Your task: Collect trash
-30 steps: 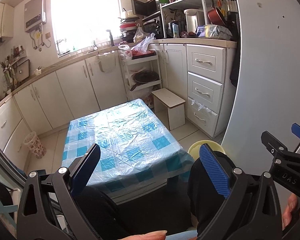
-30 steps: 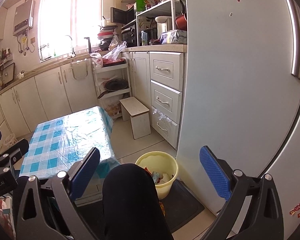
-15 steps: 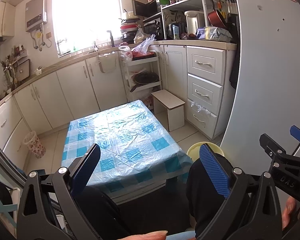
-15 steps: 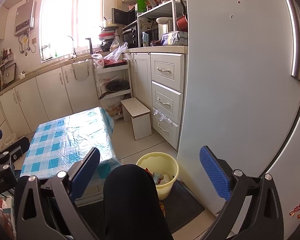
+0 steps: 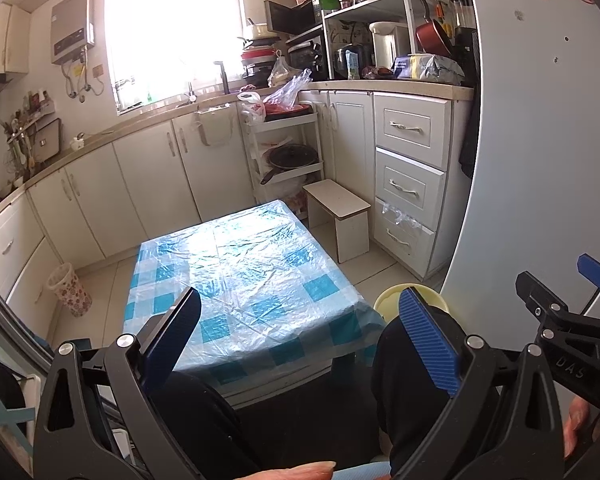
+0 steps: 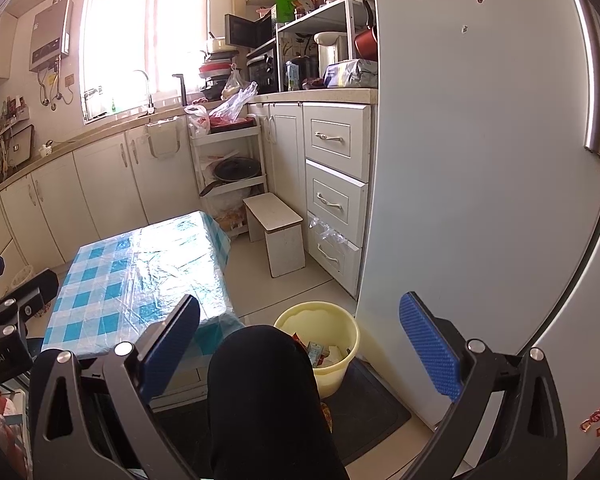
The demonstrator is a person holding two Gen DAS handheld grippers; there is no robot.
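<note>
A yellow plastic bin (image 6: 332,330) stands on a dark floor mat beside the fridge, with wrappers and other trash inside; its rim (image 5: 388,300) peeks out in the left wrist view. My right gripper (image 6: 300,344) is open and empty, held above a person's dark-clad knee (image 6: 260,380) that covers part of the bin. My left gripper (image 5: 300,332) is open and empty too, hovering over the near edge of the low table (image 5: 240,272) with its blue-checked cloth under clear plastic. Nothing lies on the tabletop.
A white fridge (image 6: 480,160) fills the right side. A small white stool (image 6: 278,232) stands by the drawers (image 6: 336,196). White cabinets, a shelf trolley (image 5: 288,152) with pans and bags line the far wall. A small patterned basket (image 5: 68,288) sits on the floor left.
Both views have tipped up slightly, so table and bin sit a little lower in frame. Both grippers stay open and empty.
</note>
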